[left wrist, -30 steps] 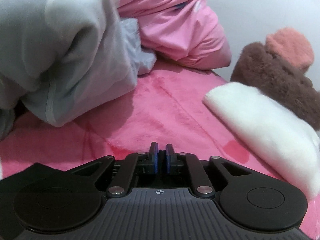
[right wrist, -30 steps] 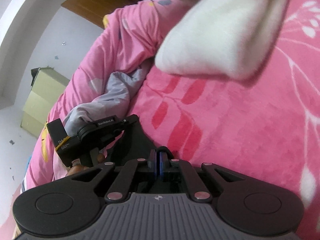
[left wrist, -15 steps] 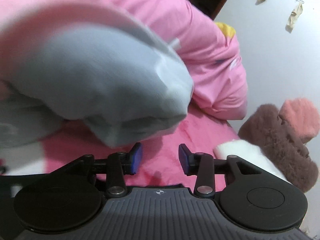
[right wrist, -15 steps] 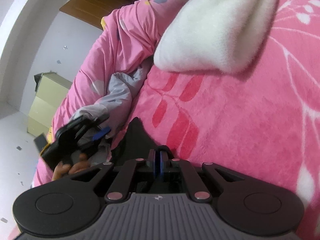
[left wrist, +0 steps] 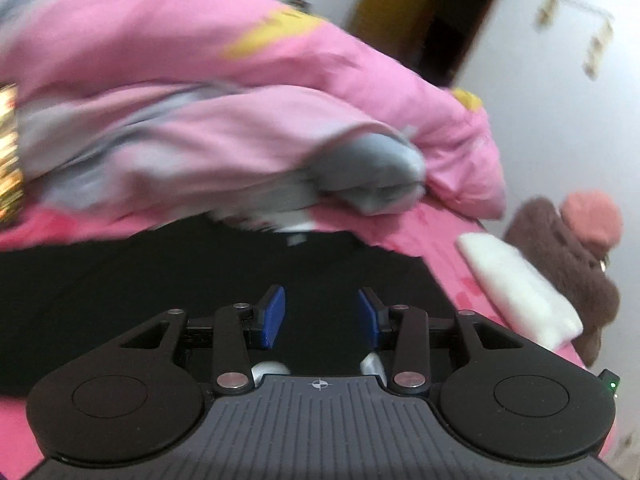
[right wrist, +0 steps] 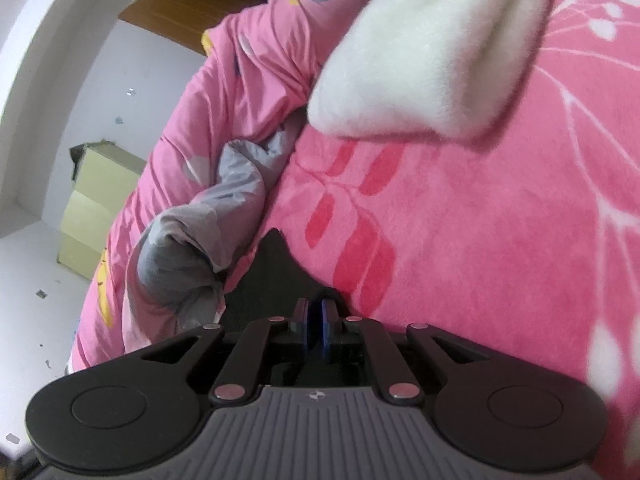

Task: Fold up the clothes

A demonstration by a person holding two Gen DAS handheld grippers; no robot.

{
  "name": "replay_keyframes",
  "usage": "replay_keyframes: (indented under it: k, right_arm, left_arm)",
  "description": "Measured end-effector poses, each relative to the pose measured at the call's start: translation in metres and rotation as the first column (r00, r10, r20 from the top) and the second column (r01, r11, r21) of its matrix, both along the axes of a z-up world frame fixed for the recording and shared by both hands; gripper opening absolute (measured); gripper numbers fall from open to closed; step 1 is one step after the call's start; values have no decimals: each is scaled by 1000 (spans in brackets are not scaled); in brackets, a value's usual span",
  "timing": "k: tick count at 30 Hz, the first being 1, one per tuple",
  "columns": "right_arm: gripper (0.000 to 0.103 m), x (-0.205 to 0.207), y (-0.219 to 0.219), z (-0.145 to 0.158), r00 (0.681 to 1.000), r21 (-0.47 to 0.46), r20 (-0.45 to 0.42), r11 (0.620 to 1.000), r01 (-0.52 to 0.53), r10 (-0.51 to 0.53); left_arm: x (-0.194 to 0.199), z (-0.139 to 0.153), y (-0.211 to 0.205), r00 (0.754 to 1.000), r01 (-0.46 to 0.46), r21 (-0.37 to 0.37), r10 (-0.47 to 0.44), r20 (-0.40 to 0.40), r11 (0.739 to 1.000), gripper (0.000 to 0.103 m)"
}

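Your left tongs [left wrist: 320, 316] hang apart with nothing in them, over the black cloth [left wrist: 200, 280]. Your right tongs [right wrist: 316, 328] are clenched on its corner at 6 o'clock. Pinch the far edge next and pull it flat on the bed [right wrist: 480, 220]. Grey cloth [left wrist: 372, 176] waits at 1 o'clock.

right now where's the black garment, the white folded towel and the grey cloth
black garment [left wrist: 168, 280], left wrist view, flat middle of the fabric
white folded towel [right wrist: 420, 60], right wrist view, its fluffy top face
grey cloth [right wrist: 180, 256], right wrist view, its bunched lower end
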State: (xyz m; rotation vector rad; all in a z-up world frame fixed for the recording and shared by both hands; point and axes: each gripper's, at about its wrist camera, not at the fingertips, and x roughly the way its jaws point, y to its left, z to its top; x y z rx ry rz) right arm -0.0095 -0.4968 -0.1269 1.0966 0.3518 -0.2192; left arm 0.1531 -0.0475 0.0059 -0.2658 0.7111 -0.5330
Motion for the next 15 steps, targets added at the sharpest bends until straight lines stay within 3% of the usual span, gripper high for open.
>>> replay_keyframes:
  k: [5,10,13,15]
  right_arm:
    - [8,-33,10,22,993,-4,-120,1000,-1,0]
    - [8,-3,67,73,981,-257,-167,956,-139,98]
    - [8,35,100,76,954,-367,-273,903,-224,125]
    - [8,51,116,70,913,-421,-388,856,-299,128]
  left_arm:
    - [-37,-19,74,993,-108,-20,107,-44,994,40]
    - [-41,-44,123,968,-244,-105,234,-94,964,40]
    - [-49,-57,147,918,-396,-50,393,-60,917,40]
    - [-54,-64,160,880,-474,10,474,-32,880,40]
